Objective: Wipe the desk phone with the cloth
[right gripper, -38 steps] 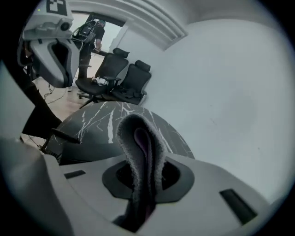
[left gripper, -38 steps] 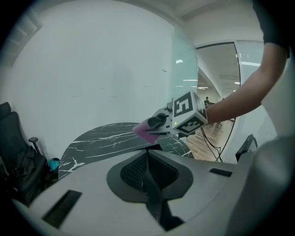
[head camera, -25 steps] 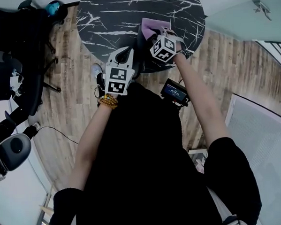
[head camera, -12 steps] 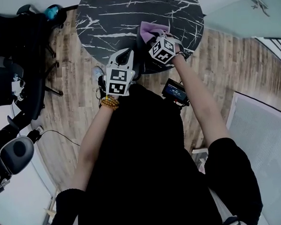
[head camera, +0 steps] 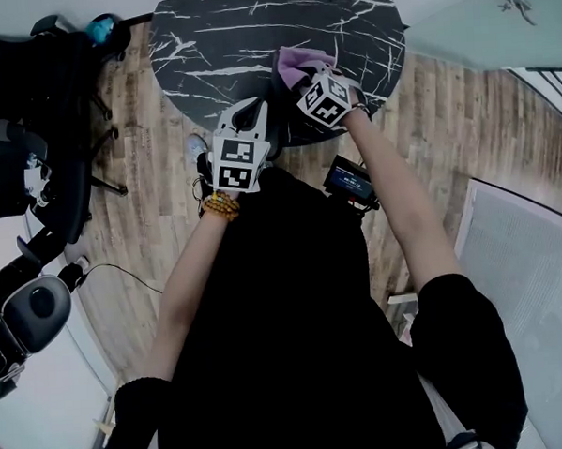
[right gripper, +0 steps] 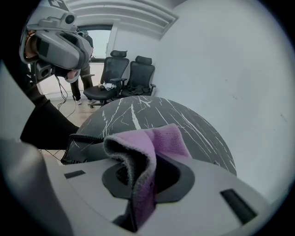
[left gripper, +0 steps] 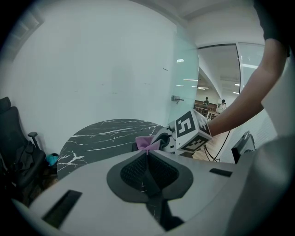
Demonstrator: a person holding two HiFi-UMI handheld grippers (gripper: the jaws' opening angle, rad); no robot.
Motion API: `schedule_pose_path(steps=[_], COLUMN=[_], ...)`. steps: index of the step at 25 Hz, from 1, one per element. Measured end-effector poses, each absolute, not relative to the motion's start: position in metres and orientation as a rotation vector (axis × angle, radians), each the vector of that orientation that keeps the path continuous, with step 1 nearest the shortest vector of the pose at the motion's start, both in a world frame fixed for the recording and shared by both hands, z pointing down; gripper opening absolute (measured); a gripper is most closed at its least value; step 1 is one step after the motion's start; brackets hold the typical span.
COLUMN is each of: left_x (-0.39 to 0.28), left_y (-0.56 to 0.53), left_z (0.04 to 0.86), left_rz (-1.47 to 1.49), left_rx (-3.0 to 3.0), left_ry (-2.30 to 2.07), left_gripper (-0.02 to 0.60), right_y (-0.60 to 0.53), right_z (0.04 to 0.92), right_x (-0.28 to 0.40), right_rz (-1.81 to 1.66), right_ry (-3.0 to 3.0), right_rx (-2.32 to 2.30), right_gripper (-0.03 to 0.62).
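The purple cloth (right gripper: 161, 138) is pinched between the fingers of the right gripper (right gripper: 145, 166); it is held above the desk phone (right gripper: 90, 151), nr the front edge of the black marble desk (head camera: 252, 33); contact w/ the phone cannot be told; the left gripper (left gripper: 147, 156) is held beside, fingers pressed together on nothing.

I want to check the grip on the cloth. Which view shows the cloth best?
The right gripper view: the purple cloth fills the middle, pinched between the right gripper's shut jaws. The head view shows only a corner of cloth past that gripper; the left gripper view, a small far patch.
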State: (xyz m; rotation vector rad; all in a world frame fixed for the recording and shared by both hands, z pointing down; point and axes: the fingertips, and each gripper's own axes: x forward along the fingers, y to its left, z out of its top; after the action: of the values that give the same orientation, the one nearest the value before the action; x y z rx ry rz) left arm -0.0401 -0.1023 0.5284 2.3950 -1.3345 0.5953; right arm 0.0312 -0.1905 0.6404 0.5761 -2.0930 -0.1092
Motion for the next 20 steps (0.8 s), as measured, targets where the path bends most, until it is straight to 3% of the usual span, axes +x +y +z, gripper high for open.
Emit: schedule_pose_path(steps=[20], left_x=[-0.038], left_y=[-0.099], left_z=[0.536], left_rz=[0.591], left_rx=[2.380], left_ry=[-1.325], left_gripper=[0.023], right_y=[-0.175], right_z=[0.648], right_x=[0.028], right_rz=[0.002], right_ry=[-2.132], right_rx=[0.585], right_gripper=[0.064])
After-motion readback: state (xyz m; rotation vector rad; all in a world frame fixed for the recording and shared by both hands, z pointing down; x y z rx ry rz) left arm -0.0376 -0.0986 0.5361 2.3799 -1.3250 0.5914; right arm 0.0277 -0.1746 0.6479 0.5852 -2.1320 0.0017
